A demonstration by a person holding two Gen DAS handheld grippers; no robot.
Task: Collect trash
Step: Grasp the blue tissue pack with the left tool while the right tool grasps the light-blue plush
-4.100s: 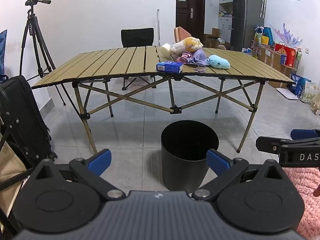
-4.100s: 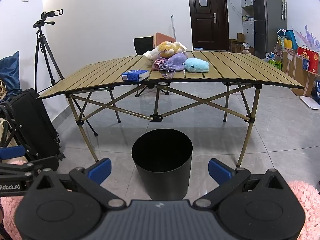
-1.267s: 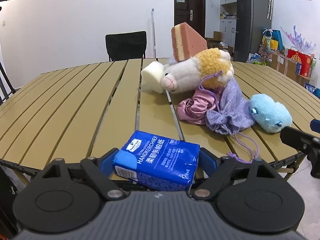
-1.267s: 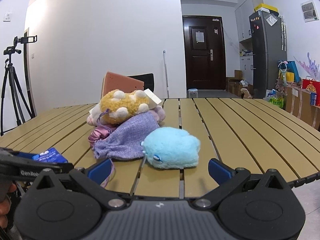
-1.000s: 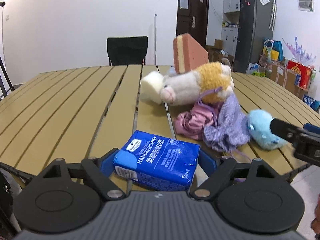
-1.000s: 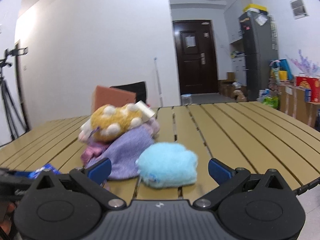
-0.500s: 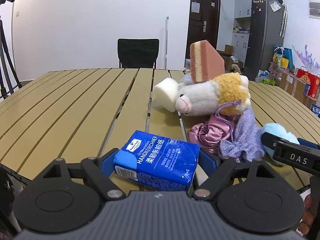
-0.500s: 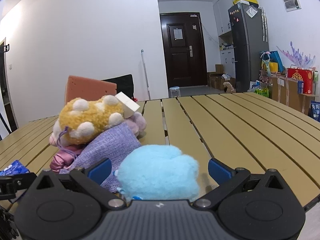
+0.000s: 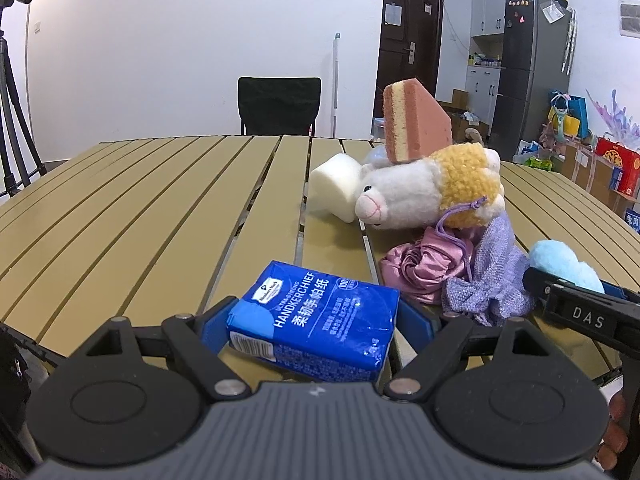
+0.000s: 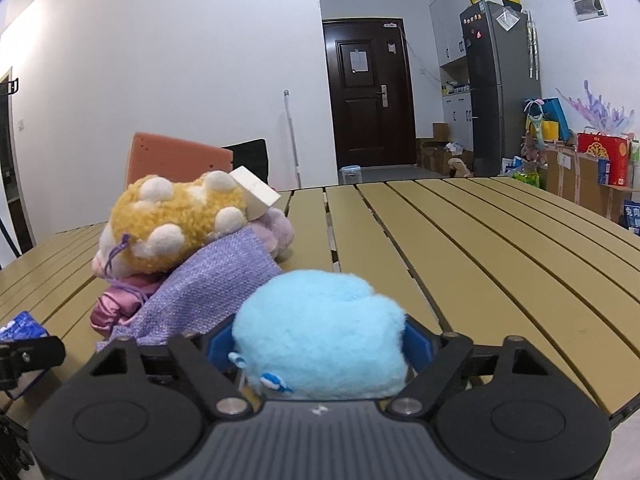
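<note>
A slatted folding table [image 9: 160, 208] in a white-walled room, with a dark door and a fridge behind. Left gripper [image 9: 316, 320]: clenched on the blue tissue pack [image 9: 316, 316], its blue pads against the pack's two short ends, so the pack's long axis runs across the jaws; the pack sits at the table's near edge, directly ahead of the gripper. Right gripper [image 10: 320, 344]: jaws closing around the blue plush [image 10: 320, 332], which lies between the pads and fills the gap, at the near edge just right of the purple pouch [image 10: 208, 280]. Each hand is therefore nearest its own item, and the two grippers lie side by side, the right one showing at the lower right of the left view. Behind them sit the llama plush [image 9: 428, 188], a white foam block [image 9: 334, 184] and a pink sponge [image 9: 416, 124]. Compared with a second ago, the left grip is unchanged, whereas the right gripper has advanced onto the blue plush, then ahead of open jaws, and begun to clamp. Judged next: lift both clear.
</note>
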